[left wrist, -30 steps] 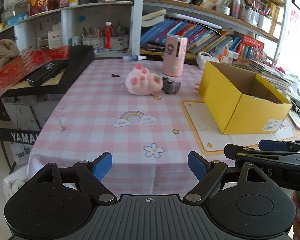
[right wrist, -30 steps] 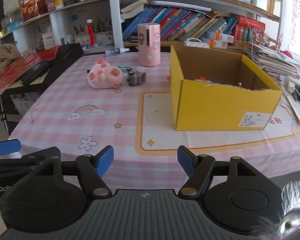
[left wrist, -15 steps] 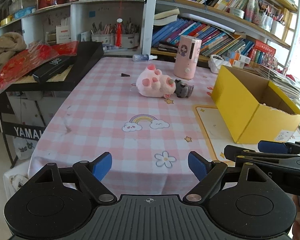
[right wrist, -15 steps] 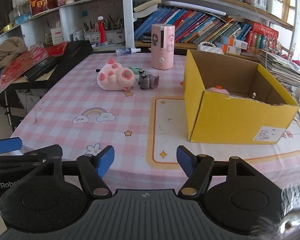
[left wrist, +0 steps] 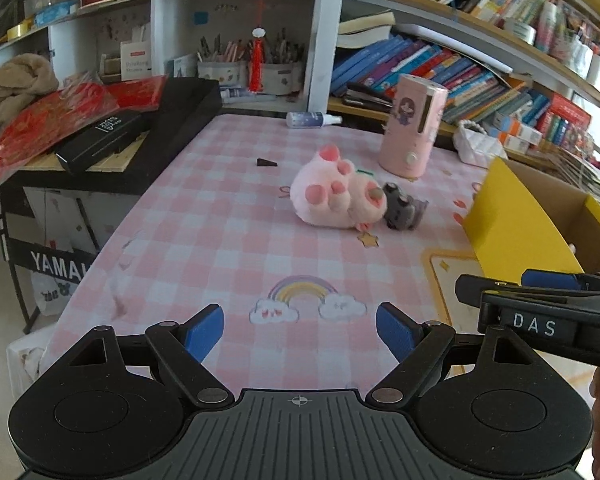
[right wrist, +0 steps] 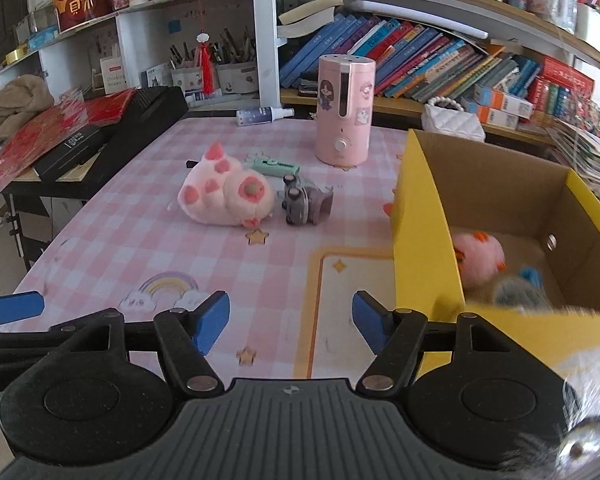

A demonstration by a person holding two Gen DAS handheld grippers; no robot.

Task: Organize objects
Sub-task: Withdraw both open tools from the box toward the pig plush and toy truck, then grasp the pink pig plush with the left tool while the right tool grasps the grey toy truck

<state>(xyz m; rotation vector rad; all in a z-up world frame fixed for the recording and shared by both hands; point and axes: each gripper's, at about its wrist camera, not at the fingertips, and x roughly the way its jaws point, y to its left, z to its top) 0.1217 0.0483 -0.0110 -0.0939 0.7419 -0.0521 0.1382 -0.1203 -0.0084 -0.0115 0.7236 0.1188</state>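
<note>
Both grippers, left gripper (left wrist: pixel 299 327) and right gripper (right wrist: pixel 291 319), came closer to the pink plush toy (right wrist: pixel 225 194), fingers apart and holding nothing.

Right tool (right wrist: pixel 291 322) hangs over the near edge of the table (right wrist: pixel 112 248), covered w/ a pink-and-white checked cloth; blue pads apart, nothing btwn them. Fluffy pink plush toy w/ darker paw pads (right wrist: pixel 226 196) lies on its side mid-table, a small grey toy car (right wrist: pixel 300 202) just beside it on the right. Behind them, a flat mint-green plastic item (right wrist: pixel 277 168), and further back an upright pink cylindrical humidifier w/ stickers (right wrist: pixel 344 114). Open yellow cardboard box (right wrist: pixel 420 240) sits to the right; inside, a round pink plush ball (right wrist: pixel 480 258) and something grey-blue and fuzzy (right wrist: pixel 520 292), too blurred to identify. Blue pad of the left tool (right wrist: pixel 12 308) pokes in at the left edge.
</note>
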